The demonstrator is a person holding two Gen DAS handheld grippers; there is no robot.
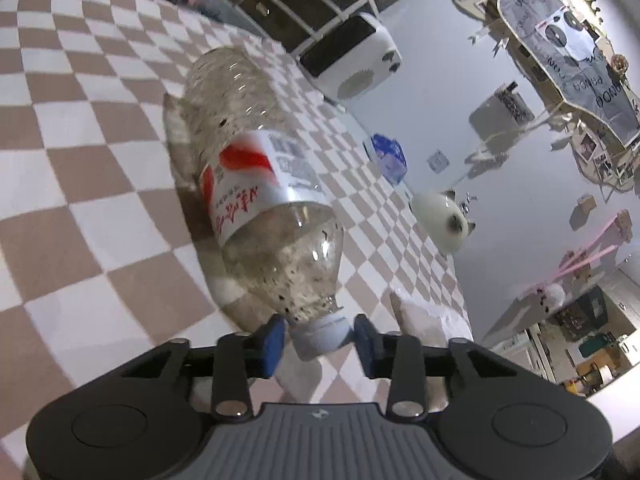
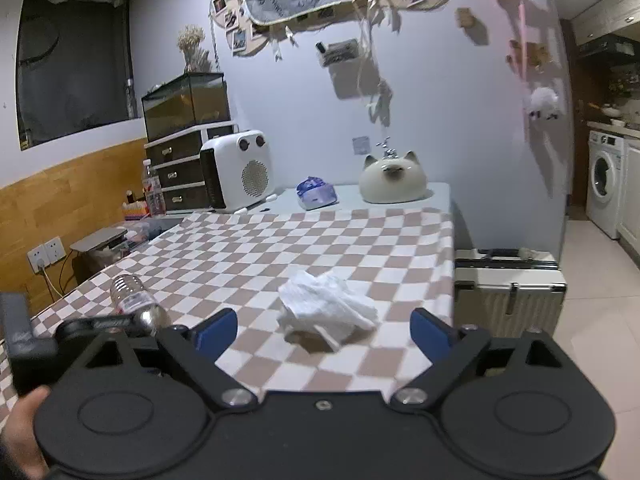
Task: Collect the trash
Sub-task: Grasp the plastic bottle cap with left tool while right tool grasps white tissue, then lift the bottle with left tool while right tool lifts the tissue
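The left gripper [image 1: 318, 340] is bracketing the cap of the empty plastic bottle [image 1: 260, 184], which is lying on the checkered worktop [image 1: 80, 208]; pad contact is unclear. The right gripper [image 2: 324, 330], jaws wide, is lining up on the crumpled tissue [image 2: 326, 306] just ahead, apparently for pickup.

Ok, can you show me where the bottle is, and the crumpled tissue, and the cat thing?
bottle [image 1: 256, 184], left wrist view, on its red and white label.
crumpled tissue [image 2: 328, 304], right wrist view, on its middle folds.
cat ornament [image 2: 392, 184], right wrist view, on its round white body.
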